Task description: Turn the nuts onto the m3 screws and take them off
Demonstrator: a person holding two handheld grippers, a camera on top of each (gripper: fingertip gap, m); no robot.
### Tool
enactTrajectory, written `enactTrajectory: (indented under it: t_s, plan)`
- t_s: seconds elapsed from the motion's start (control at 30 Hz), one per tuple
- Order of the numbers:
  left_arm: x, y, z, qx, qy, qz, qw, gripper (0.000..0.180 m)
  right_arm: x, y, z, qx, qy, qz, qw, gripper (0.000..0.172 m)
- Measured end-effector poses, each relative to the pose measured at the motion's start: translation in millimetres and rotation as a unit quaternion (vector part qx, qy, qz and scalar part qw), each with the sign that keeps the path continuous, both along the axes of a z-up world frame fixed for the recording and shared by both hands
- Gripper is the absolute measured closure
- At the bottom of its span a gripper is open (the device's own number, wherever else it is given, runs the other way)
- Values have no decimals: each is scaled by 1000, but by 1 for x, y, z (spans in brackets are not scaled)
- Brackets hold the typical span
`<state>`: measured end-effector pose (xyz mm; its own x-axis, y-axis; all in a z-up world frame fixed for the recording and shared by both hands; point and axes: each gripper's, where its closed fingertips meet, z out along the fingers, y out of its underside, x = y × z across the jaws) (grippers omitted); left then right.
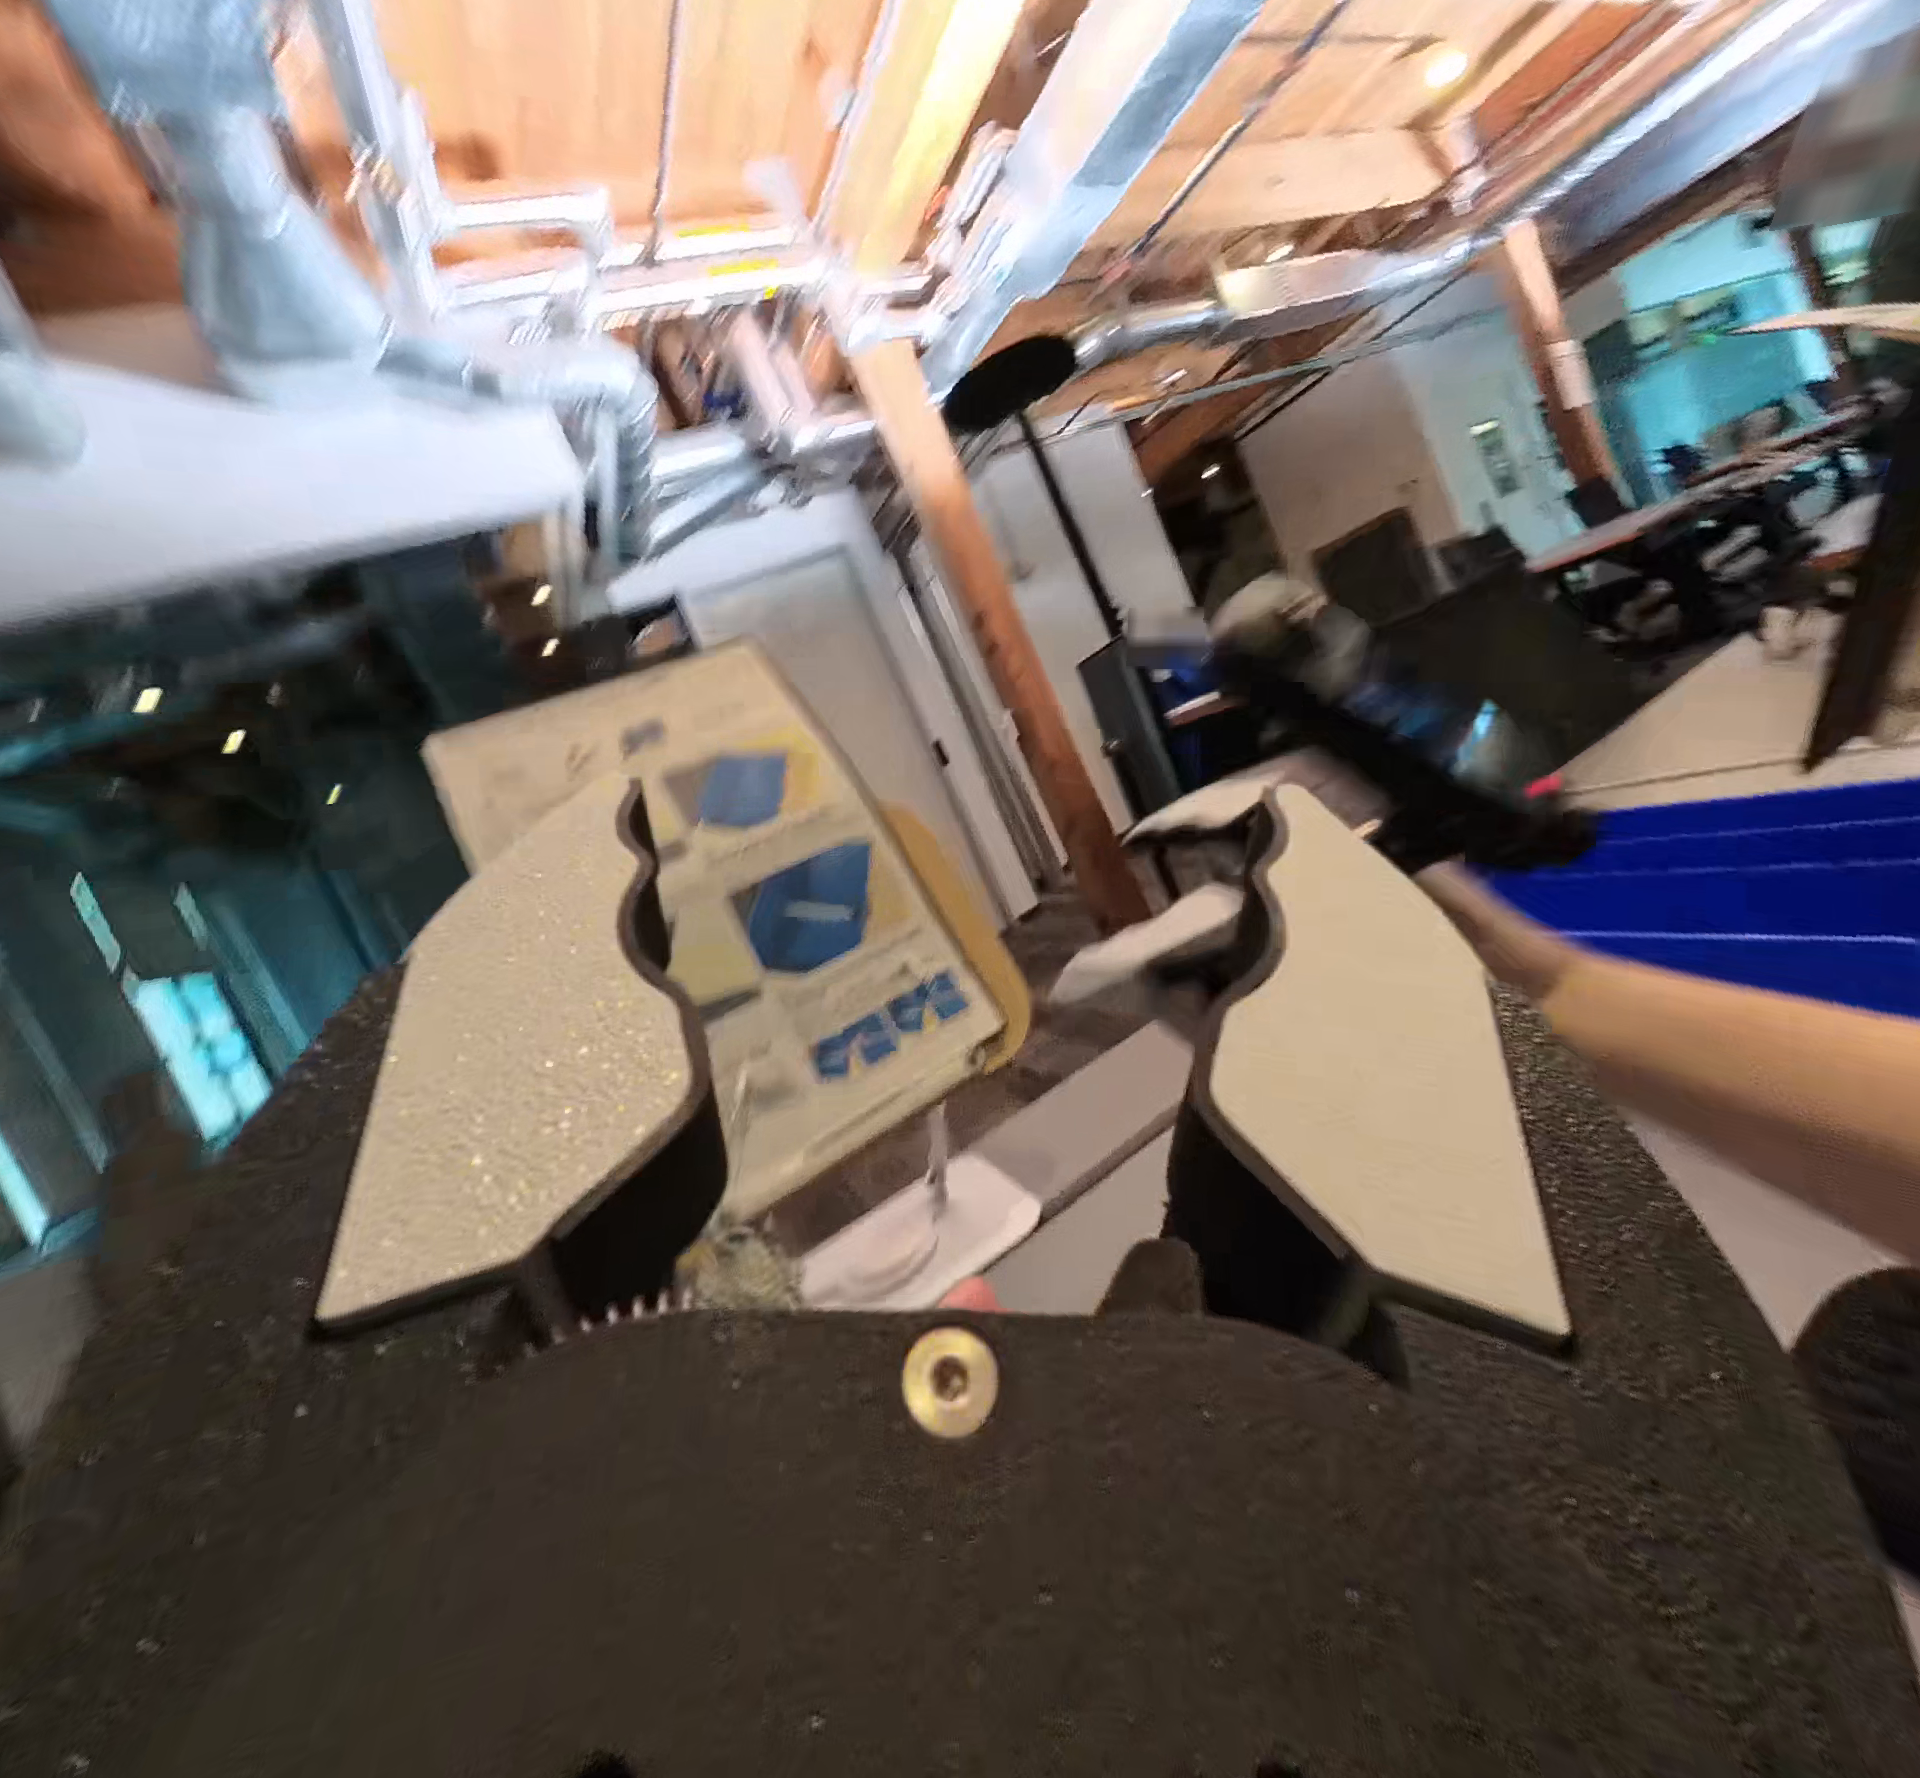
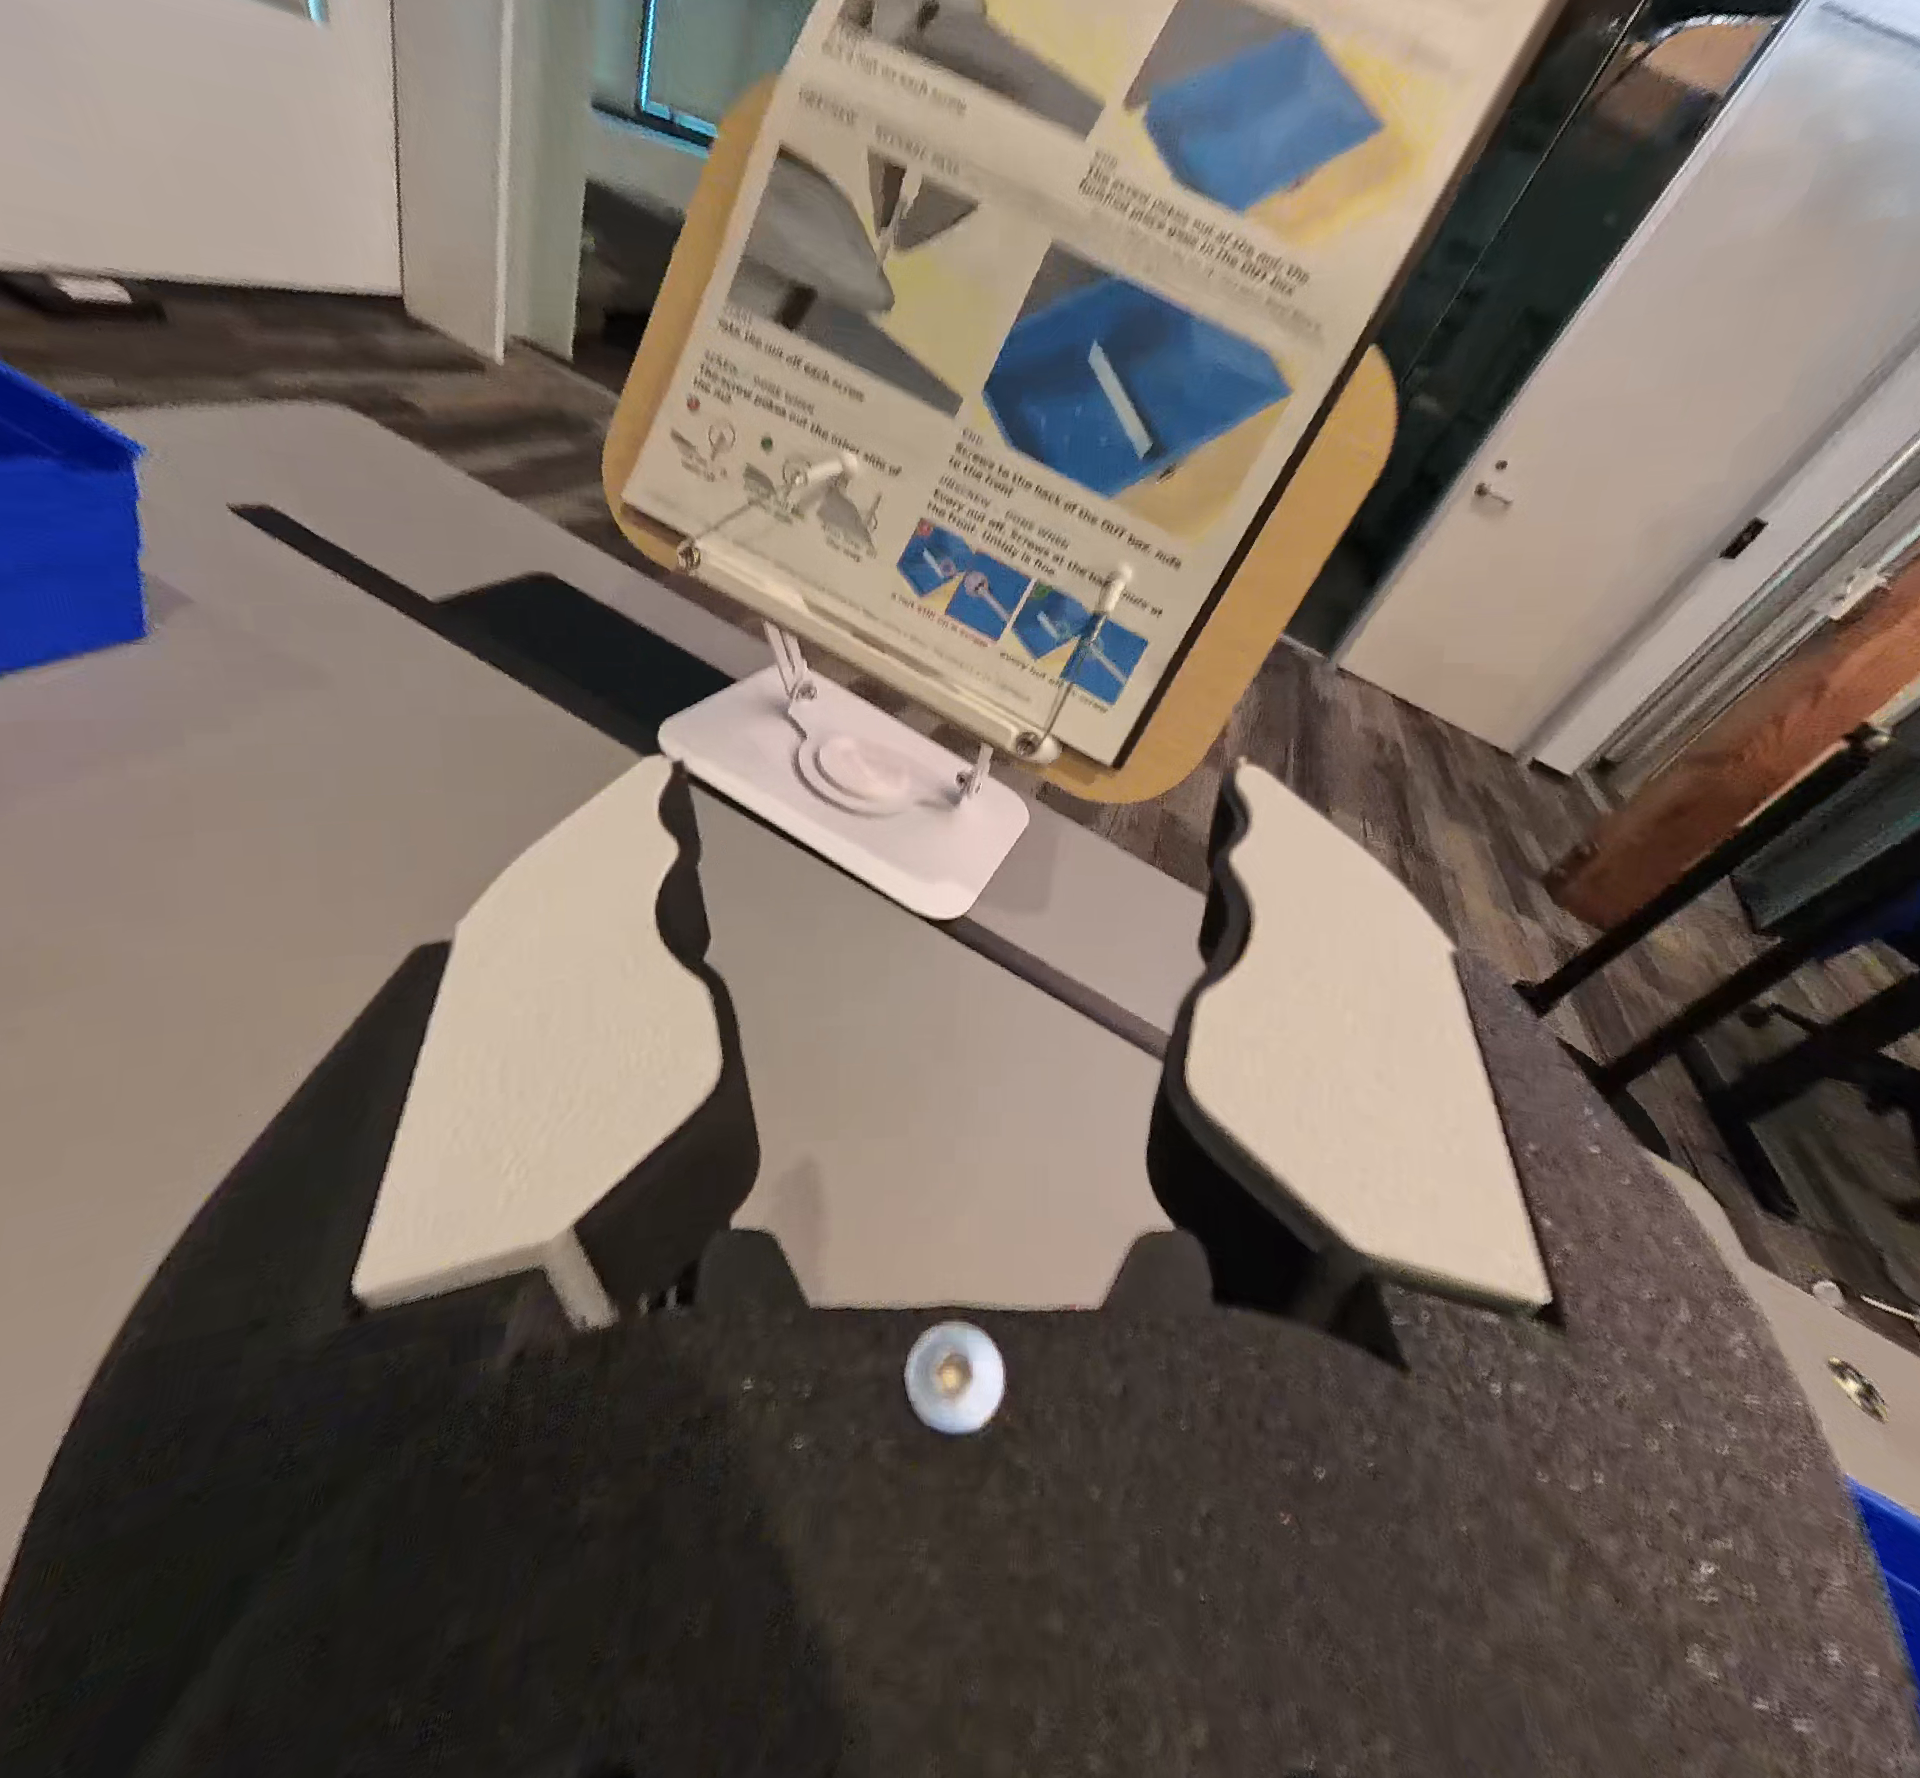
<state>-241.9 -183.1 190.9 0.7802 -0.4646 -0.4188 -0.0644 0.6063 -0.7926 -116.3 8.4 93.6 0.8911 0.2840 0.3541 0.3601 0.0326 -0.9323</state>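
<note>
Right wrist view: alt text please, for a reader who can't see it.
The open, empty right tongs hover over a grey table, pointing at an illustrated instruction sheet propped on a white stand at the table's far edge. A blue bin sits at left.

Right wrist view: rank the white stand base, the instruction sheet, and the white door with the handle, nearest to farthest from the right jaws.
The right gripper has open, empty jaws.
1. White stand base: on the grey table's far edge, just past the fingertips.
2. Instruction sheet: propped on the stand, above and behind the base.
3. White door: far right, across the floor.
</note>
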Motion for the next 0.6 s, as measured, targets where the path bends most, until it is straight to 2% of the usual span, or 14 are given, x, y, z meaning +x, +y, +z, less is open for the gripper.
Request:
enactTrajectory:
  t_s: [0.07, 0.2, 0.33, 0.4, 0.47, 0.6]
  plan:
    - [32, -30, 8, 34, 28, -40, 998, 70, -15, 7, -14, -21, -24, 4, 999, 78]
    - [100, -69, 10, 79, 88, -92, 989, 67, -54, 7, -41, -65, -61, 36, 995, 78]
    - [162, -101, 3, 198, 169, -63, 964, 61, -84, -3, -53, -67, -97, 57, 991, 78]
    - [184, -113, -2, 248, 188, -55, 949, 62, -95, -10, -53, -61, -115, 64, 989, 78]
    - [201, -115, -9, 266, 203, -52, 941, 64, -101, -17, -50, -55, -125, 67, 988, 77]
    - [215, -96, -18, 238, 221, -19, 946, 62, -102, -29, -30, -22, -138, 54, 989, 78]
